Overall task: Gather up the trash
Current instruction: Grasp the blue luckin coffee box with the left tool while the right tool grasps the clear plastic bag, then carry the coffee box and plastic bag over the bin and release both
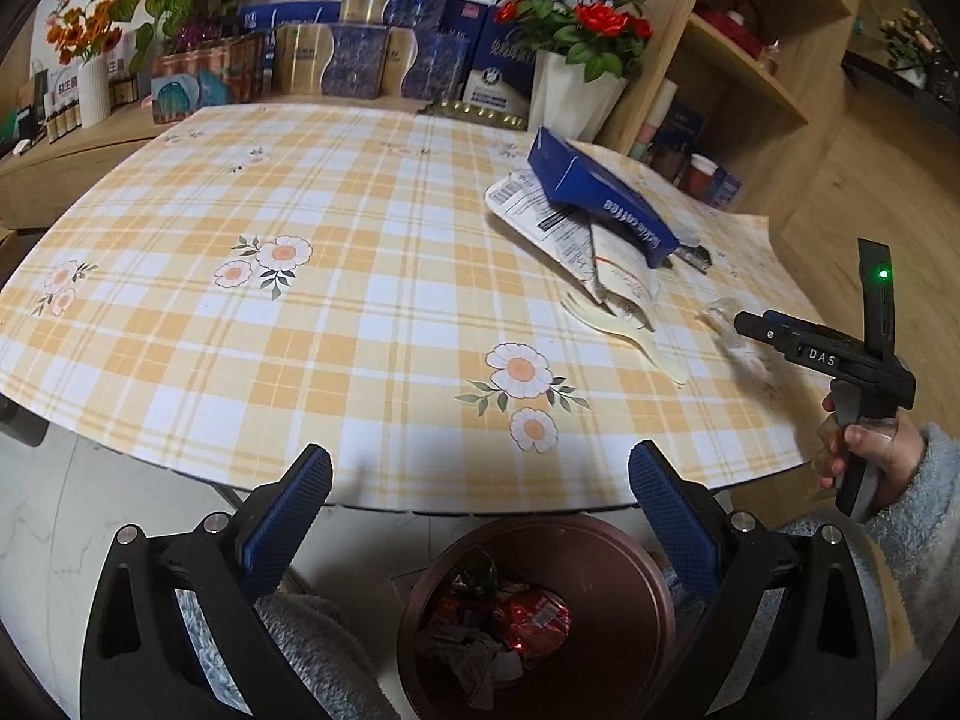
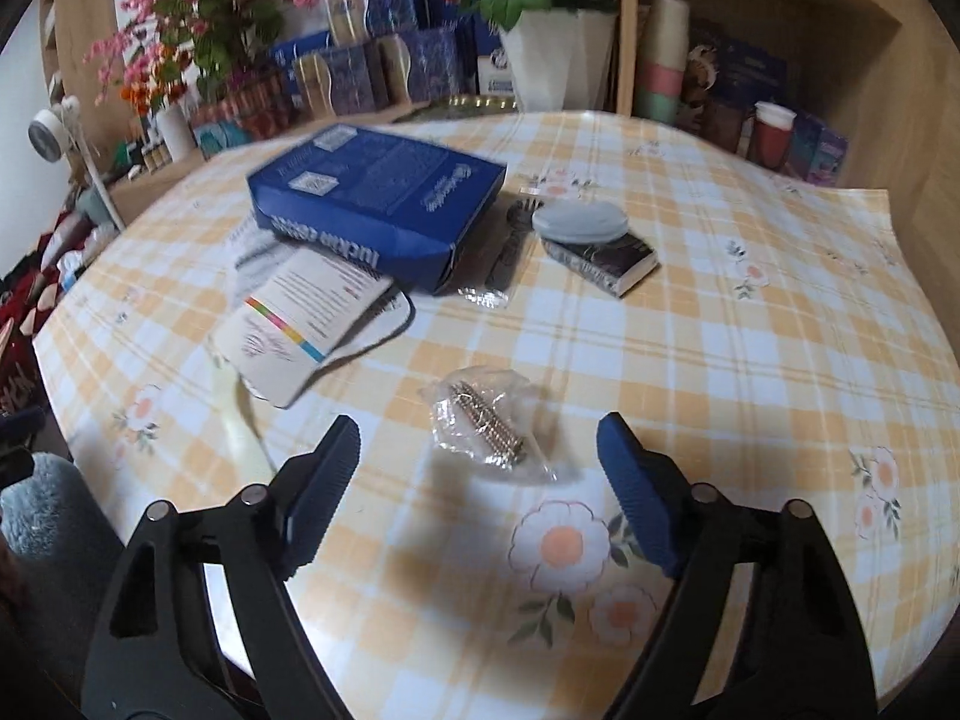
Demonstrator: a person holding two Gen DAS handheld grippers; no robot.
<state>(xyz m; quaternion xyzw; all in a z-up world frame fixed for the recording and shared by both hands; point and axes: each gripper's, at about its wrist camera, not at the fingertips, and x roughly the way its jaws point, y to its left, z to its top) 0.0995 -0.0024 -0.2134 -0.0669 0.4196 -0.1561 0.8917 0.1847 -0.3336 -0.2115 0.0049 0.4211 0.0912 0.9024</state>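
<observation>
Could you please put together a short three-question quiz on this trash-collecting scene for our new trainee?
1. True or false: the right gripper is shut on the crumpled clear plastic bag holding small metal pieces.
2. What rests on the dark paperback book? A) a red cup B) a pale grey round lid C) a fork
3. Fill in: below the left gripper, the round dark brown bin already holds ____.

Key
1. False: both jaws stand wide open, and the bag lies on the yellow checked tablecloth ahead of them.
2. B
3. Crumpled trash, including a red wrapper.
</observation>
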